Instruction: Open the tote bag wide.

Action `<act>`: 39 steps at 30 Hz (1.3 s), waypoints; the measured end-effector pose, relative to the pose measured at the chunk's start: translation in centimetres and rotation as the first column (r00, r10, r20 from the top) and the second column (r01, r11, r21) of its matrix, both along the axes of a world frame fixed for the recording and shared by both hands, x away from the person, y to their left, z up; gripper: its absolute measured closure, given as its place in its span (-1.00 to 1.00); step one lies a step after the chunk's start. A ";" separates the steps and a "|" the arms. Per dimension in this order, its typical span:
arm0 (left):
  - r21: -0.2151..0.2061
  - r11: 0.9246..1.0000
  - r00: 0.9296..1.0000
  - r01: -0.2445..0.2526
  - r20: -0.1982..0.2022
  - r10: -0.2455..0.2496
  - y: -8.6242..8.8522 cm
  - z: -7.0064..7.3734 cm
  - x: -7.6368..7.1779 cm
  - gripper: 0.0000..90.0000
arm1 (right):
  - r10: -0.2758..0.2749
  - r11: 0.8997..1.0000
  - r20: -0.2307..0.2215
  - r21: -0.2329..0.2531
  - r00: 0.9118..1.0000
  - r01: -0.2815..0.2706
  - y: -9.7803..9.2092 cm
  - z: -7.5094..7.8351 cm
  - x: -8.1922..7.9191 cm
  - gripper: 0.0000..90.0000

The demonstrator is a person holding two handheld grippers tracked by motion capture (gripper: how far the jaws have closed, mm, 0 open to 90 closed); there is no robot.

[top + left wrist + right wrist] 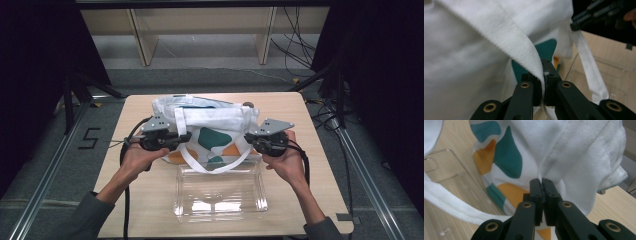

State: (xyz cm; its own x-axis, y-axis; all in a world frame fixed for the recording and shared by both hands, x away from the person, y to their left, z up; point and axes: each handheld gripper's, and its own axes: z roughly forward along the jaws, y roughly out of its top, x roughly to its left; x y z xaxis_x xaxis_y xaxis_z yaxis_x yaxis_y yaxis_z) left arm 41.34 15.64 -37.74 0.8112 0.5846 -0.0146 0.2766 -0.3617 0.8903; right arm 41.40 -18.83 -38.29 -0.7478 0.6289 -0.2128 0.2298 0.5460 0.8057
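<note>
High view: the white tote bag (210,127) with teal and orange patches stands on the desk (305,150), between the left gripper (175,140) and the right gripper (251,138), one at each end of the bag.
Strap: a white strap (212,167) hangs from the bag's front, between the two grippers, and dips over the far rim of the clear plastic tray (220,192).
Tray: it lies on the desk on the person's side of both grippers, just below the bag.
Left gripper view: the left gripper (543,75) has its jaws closed on a folded edge of the tote bag (474,55), the ribbed cloth pinched between them; beyond and to the right are the strap (589,65), the tray (614,72) and the other gripper's dark body (604,17).
Right gripper view: the right gripper (541,183) has its jaws pressed together on a gathered pleat of the tote bag (574,152); the printed patches lie to its left, with the strap (451,202) and tray (446,165) farther left.
Hands: the left hand (137,157) and right hand (285,162) hold the grippers from the near side.
</note>
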 end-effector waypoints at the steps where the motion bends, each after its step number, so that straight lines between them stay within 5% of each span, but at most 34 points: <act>1: 0.012 1.000 1.000 -0.014 0.001 0.014 0.2 -0.4 0.2 0.93 | -0.014 1.000 -0.004 -0.003 1.000 0.014 0.2 -0.1 0.3 0.95; 5: 0.046 0.997 0.998 -0.058 0.003 0.058 1.0 -2.0 1.8 0.93 | -0.028 1.000 0.007 0.000 1.000 0.028 1.1 -0.6 1.4 0.94; 6: 0.073 0.995 0.997 -0.072 0.017 0.071 0.9 -2.3 2.1 0.93 | -0.034 0.999 0.022 -0.003 0.999 0.035 1.4 -0.7 1.7 0.94; 7: 0.144 0.986 0.995 -0.085 0.062 0.077 0.9 -2.7 2.5 0.93 | -0.034 0.999 0.033 -0.014 0.999 0.034 1.5 -0.7 1.8 0.94; 9: 0.180 0.980 0.995 -0.084 0.076 0.071 1.0 -3.0 2.8 0.93 | -0.043 0.999 0.043 -0.022 0.998 0.044 1.7 -0.7 2.0 0.94; 11: 0.178 0.978 0.994 -0.106 0.055 0.097 1.0 -4.1 3.6 0.93 | -0.033 0.998 0.048 -0.050 0.998 0.035 2.0 -1.0 2.0 0.94; 13: 0.209 0.971 0.992 -0.119 0.075 0.105 0.9 -5.0 3.9 0.93 | -0.028 0.998 0.048 -0.055 0.998 0.030 2.0 -1.3 1.9 0.94; 19: 0.204 0.969 0.989 -0.141 0.071 0.129 0.7 -6.7 4.8 0.92 | -0.012 0.998 0.025 -0.058 1.000 0.014 1.4 -2.4 1.7 0.94; 21: 0.230 0.963 0.987 -0.142 0.101 0.122 0.9 -7.0 5.1 0.92 | -0.018 0.998 0.009 -0.054 1.000 0.019 1.2 -2.8 1.8 0.94; 26: 0.224 0.964 0.989 -0.141 0.081 0.126 1.0 -8.2 5.0 0.92 | 0.000 0.994 -0.001 -0.106 1.000 0.000 1.3 -3.5 1.9 0.95; 34: 0.202 0.972 0.992 -0.120 0.004 0.122 1.5 -9.5 3.9 0.76 | -0.005 0.993 -0.102 -0.114 0.995 -0.006 1.1 -4.8 1.5 0.95; 39: 0.170 0.981 0.994 -0.089 -0.043 0.097 2.7 -6.8 2.2 0.36 | 0.006 0.996 -0.140 -0.084 0.990 -0.018 0.0 -5.5 1.1 0.95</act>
State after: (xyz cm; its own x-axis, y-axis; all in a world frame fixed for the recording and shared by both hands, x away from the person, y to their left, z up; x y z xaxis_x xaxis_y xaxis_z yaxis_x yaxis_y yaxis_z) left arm 43.51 18.30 -44.50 0.7540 0.6550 0.0506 0.3592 -0.4756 0.8030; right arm 42.52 -18.86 -43.82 -0.7812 0.6039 -0.1584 0.3296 0.6143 0.7169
